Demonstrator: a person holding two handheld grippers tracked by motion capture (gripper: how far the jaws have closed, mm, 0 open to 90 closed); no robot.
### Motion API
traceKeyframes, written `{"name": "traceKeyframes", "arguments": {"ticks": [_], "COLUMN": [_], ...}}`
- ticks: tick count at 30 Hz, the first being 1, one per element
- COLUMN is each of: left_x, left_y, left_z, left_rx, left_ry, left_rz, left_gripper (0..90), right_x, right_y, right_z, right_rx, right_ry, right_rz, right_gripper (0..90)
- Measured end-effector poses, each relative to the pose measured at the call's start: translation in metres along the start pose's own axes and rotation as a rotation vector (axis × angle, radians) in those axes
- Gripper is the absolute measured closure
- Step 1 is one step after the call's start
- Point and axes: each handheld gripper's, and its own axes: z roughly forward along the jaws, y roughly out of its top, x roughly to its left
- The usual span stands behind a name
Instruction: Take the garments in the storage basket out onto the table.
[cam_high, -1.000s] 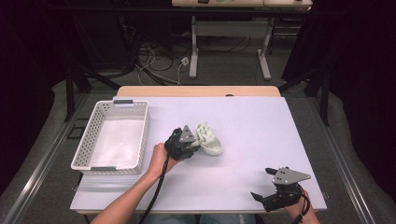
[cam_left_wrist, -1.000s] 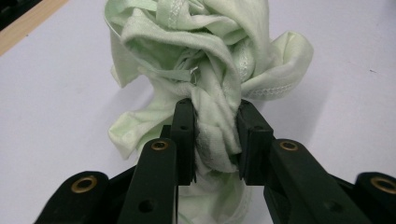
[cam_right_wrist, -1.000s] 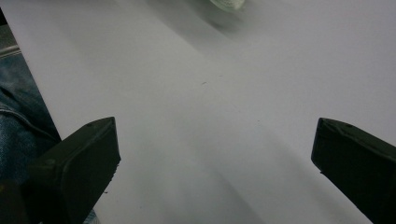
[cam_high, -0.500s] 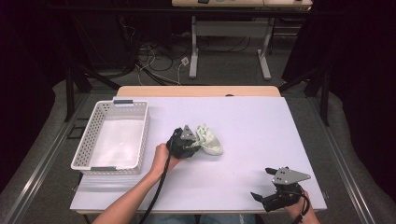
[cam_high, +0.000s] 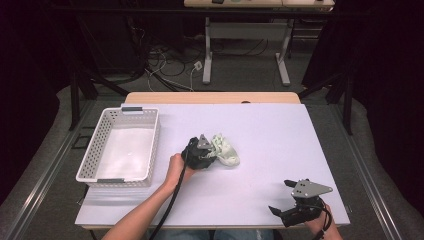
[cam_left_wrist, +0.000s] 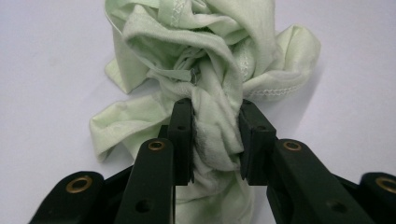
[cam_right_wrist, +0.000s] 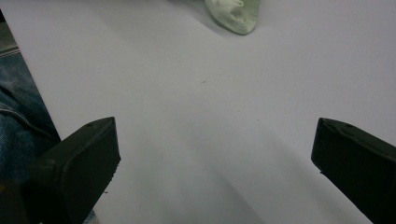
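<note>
A crumpled pale green cloth (cam_high: 226, 151) lies near the middle of the white table (cam_high: 280, 135). My left gripper (cam_high: 209, 154) is at its left side. In the left gripper view the two black jaws pinch a fold of the cloth (cam_left_wrist: 219, 56) between them, so the left gripper (cam_left_wrist: 215, 140) is shut on it. My right gripper (cam_high: 281, 211) rests low near the table's front right corner, well away from the cloth. Its jaws stand wide apart in the right gripper view, where the right gripper (cam_right_wrist: 215, 154) holds nothing and an end of the cloth (cam_right_wrist: 236, 14) shows at the top.
A white slatted basket (cam_high: 120, 145) stands at the left of the table, with a pale lining in its bottom. The person's blue trouser leg (cam_right_wrist: 18, 126) shows past the table's front edge. Desk legs and cables lie on the floor behind the table.
The left gripper and the cloth have shifted slightly toward the right and nearer the person. The right gripper has stayed where it was.
</note>
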Motion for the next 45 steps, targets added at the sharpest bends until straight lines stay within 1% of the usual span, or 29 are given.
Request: {"name": "traceKeyframes", "arguments": {"ticks": [3,4,7,14,19,20,23,25,28,30,33,34,35,36,37,38,39,40,43,45], "left_x": [0.0,0.001,-0.001,0.0,0.0,0.001,0.0,0.002,0.002,0.001,-0.003,-0.005,-0.007,-0.009,-0.01,-0.013,-0.014,-0.017,-0.024,-0.028], "left_y": [-0.001,-0.001,0.0,-0.001,-0.002,-0.002,-0.001,-0.001,-0.002,-0.003,-0.005,-0.006,-0.006,-0.007,-0.007,-0.008,-0.008,-0.009,-0.013,-0.015], "left_z": [0.004,0.005,0.006,0.007,0.008,0.008,0.004,0.0,-0.009,-0.016,-0.03,-0.035,-0.04,-0.045,-0.049,-0.054,-0.058,-0.063,-0.075,-0.081], "left_rx": [0.007,0.016,0.007,-0.003,-0.004,-0.005,-0.02,-0.024,-0.027,-0.03,-0.036,-0.037,-0.043,-0.037,-0.05,-0.054,-0.058,-0.064,-0.082,-0.09], "left_ry": [-0.003,-0.002,0.002,0.011,0.007,0.006,0.032,0.034,0.033,0.033,0.029,0.029,0.031,0.027,0.027,0.022,0.025,0.021,0.021,0.022], "left_rz": [-0.007,-0.001,-0.013,-0.02,-0.027,-0.032,-0.042,-0.054,-0.061,-0.056,-0.06,-0.053,-0.047,-0.047,-0.04,-0.04,-0.03,-0.033,-0.018,-0.012], "left_gripper": [68.3,66.6,64.4,65.2,63.9,61.5,40.4,27.8,17.1,13.9,6.7,4.8,3.1,1.5,0.0,0.1,0.0,0.0,0.0,0.0], "right_x": [0.0,0.0,0.0,0.0,0.001,0.001,0.001,0.0,0.001,0.001,0.001,0.001,0.001,0.001,0.001,0.002,0.002,0.002,0.001,0.001], "right_y": [0.0,0.0,0.0,0.0,0.001,0.001,0.001,0.0,0.0,0.0,0.0,0.0,0.0,0.0,0.0,0.0,0.0,0.0,0.0,0.0], "right_z": [0.0,0.0,-0.001,0.0,0.001,0.001,0.0,0.0,-0.001,-0.002,-0.003,-0.003,-0.003,-0.003,-0.003,-0.004,-0.003,-0.003,-0.003,-0.003], "right_rx": [0.009,0.004,0.007,0.004,0.002,0.003,0.0,-0.007,-0.004,0.001,0.0,0.0,-0.005,-0.002,-0.001,0.0,-0.005,-0.007,-0.004,-0.005], "right_ry": [0.005,0.002,0.003,0.0,-0.001,0.0,-0.002,0.0,-0.001,0.001,-0.004,-0.006,-0.001,-0.001,-0.001,-0.006,-0.005,-0.005,-0.001,0.0], "right_rz": [0.002,0.002,-0.001,-0.001,-0.003,-0.001,-0.005,-0.005,-0.001,-0.006,-0.006,-0.005,-0.007,-0.008,-0.008,-0.007,-0.007,-0.009,-0.008,-0.008], "right_gripper": [0.6,0.6,0.6,0.6,0.6,0.6,0.6,0.6,0.6,0.6,0.6,0.6,0.6,0.6,0.6,0.6,0.6,0.6,0.6,0.6]}}
